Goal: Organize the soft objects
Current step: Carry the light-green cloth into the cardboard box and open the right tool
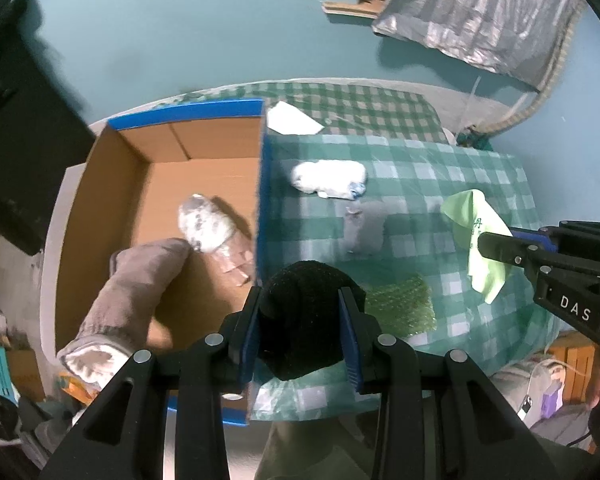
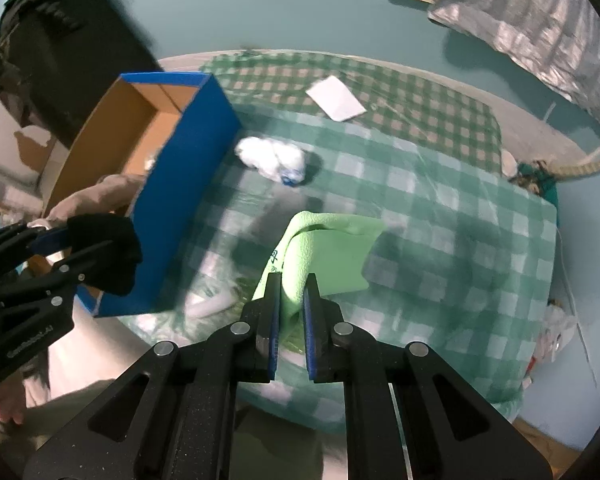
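Observation:
My left gripper (image 1: 300,296) is shut on a black soft object (image 1: 304,344), held above the table's near edge beside the blue cardboard box (image 1: 260,200). In the box lie a white-grey soft toy (image 1: 206,220) and a grey-brown fuzzy sock (image 1: 140,288). My right gripper (image 2: 293,280) is shut on a light green cloth (image 2: 332,252), lifted over the checked tablecloth (image 2: 440,216). A white bundle (image 1: 328,178), a grey cloth (image 1: 364,228) and a green textured piece (image 1: 400,304) rest on the table. In the right wrist view the left gripper (image 2: 60,240) with the black object (image 2: 108,252) shows at the left.
A white sheet of paper (image 2: 336,98) lies at the table's far side. A silver foil cover (image 1: 480,12) hangs at the upper right. Dark furniture (image 1: 16,128) stands left of the box. Clutter (image 1: 4,360) lies on the floor at the left.

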